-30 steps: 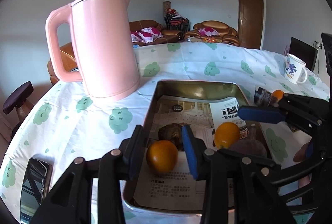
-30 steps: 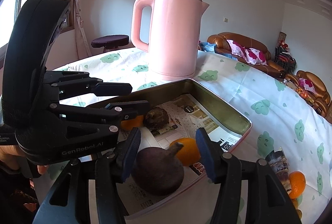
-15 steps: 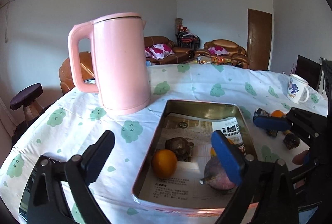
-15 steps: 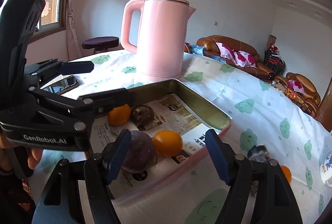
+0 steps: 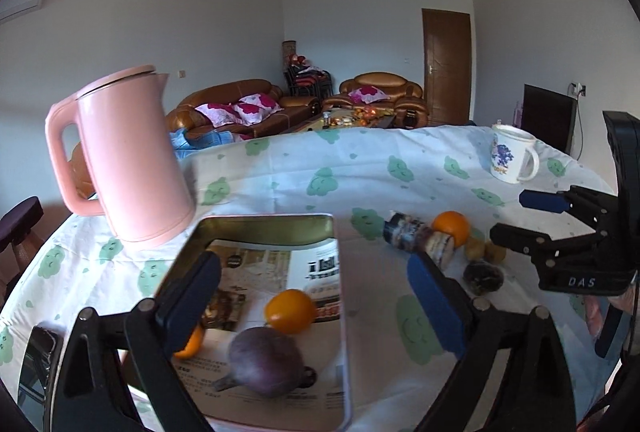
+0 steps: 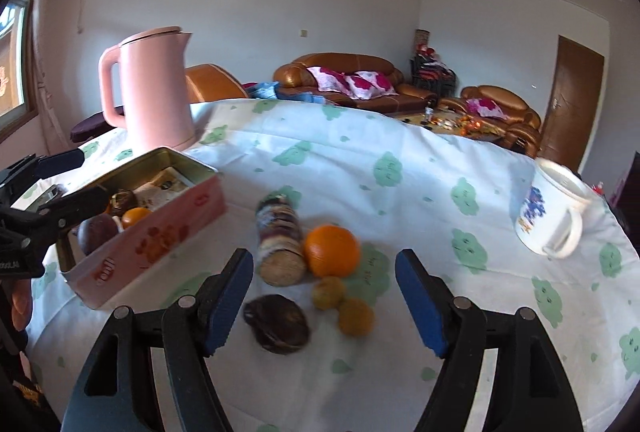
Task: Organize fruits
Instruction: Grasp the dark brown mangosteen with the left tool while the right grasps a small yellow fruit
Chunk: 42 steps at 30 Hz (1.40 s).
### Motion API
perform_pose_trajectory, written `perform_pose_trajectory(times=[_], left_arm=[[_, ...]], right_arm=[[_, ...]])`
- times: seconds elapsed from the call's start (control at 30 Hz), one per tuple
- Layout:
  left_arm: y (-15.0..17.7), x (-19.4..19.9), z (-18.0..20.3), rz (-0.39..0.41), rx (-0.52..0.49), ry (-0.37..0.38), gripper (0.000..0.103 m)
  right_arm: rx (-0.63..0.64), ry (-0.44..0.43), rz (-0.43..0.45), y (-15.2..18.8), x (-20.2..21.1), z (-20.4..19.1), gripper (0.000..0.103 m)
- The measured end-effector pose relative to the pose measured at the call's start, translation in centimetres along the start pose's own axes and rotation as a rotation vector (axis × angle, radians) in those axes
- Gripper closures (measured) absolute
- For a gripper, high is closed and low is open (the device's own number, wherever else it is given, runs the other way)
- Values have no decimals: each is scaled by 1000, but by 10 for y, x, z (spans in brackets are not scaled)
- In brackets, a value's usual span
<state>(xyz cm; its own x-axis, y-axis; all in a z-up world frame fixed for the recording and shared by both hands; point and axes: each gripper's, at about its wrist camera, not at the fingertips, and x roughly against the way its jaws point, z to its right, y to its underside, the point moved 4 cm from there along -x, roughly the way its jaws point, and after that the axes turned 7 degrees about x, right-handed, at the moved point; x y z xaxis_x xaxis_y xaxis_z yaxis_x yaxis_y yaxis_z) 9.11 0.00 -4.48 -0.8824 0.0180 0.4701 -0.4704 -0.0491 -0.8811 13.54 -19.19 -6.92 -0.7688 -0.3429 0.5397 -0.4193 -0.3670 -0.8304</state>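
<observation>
While the pink tin tray (image 5: 338,272) sat in the lower centre of the left wrist view, it held a dark purple fruit (image 5: 266,362) near its front edge, an orange (image 5: 290,311) just behind that, a second orange (image 5: 191,342) partly hidden by your gripper finger, and a brown fruit (image 6: 123,201) that showed only in the right wrist view. Printed paper (image 5: 256,272) lined the bottom of the tray.

More fruits lay on the tablecloth (image 6: 340,168) outside the tray, in the lower centre of the right wrist view: a large orange (image 6: 332,251), a small greenish fruit (image 6: 328,292) touching a small yellow-orange fruit (image 6: 355,316), and a dark brown fruit (image 6: 277,323). A lying cylinder package (image 6: 279,238) touched the large orange.

Your left gripper (image 5: 312,308) was over the right part of the tray with its jaws wide apart and nothing between them. Your right gripper (image 6: 323,306) was above the loose fruits, also with jaws wide apart and holding nothing.

A pink kettle (image 5: 124,156) stood just behind the tray at the left. A white mug (image 6: 554,214) stood at the right, well apart from the fruits. A dark phone (image 5: 38,372) lay at the lower left edge of the left wrist view.
</observation>
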Motion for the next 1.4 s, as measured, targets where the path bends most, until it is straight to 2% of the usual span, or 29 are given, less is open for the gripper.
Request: perform_pose_trajectory(times=[0.1, 0.2, 0.33, 0.4, 0.57, 0.63, 0.7, 0.77, 1.03, 1.1, 1.17, 1.23, 1.33, 1.37, 1.4], left_arm=[[2, -12, 30, -30, -33, 53, 6], [5, -24, 57, -60, -64, 93, 6], [8, -37, 82, -99, -96, 137, 7], [9, -42, 87, -115, -98, 142, 7], [14, -47, 91, -141, -109, 155, 7], [14, -47, 93, -143, -111, 174, 7], [16, -49, 97, -161, -122, 193, 7], [18, -51, 101, -175, -136, 199, 7], [23, -56, 114, -221, -176, 250, 9], [25, -61, 117, -249, -183, 261, 15], [27, -65, 121, -275, -191, 273, 16], [29, -69, 124, -298, -197, 285, 22], [34, -75, 128, -347, -207, 311, 39], [35, -77, 128, -358, -204, 318, 51], [35, -77, 128, -368, -198, 332, 58]], right_arm=[[-67, 33, -28, 11, -2, 22, 28], [-106, 23, -56, 17, -5, 31, 28], [-85, 11, -92, 20, -10, 29, 29], [-88, -12, -128, 23, -17, 29, 40], [-99, -84, -214, 30, -35, 27, 47], [-91, -105, -250, 34, -41, 24, 54], [-88, -121, -279, 37, -46, 22, 68], [-84, -127, -272, 36, -45, 20, 76], [-113, -82, -243, 35, -36, 30, 76], [-130, -76, -236, 35, -34, 34, 76], [-140, -73, -231, 35, -33, 36, 76], [-139, -70, -231, 35, -33, 37, 76], [-137, -64, -228, 34, -33, 36, 76], [-137, -62, -228, 34, -33, 36, 76], [-135, -60, -226, 34, -32, 36, 76]])
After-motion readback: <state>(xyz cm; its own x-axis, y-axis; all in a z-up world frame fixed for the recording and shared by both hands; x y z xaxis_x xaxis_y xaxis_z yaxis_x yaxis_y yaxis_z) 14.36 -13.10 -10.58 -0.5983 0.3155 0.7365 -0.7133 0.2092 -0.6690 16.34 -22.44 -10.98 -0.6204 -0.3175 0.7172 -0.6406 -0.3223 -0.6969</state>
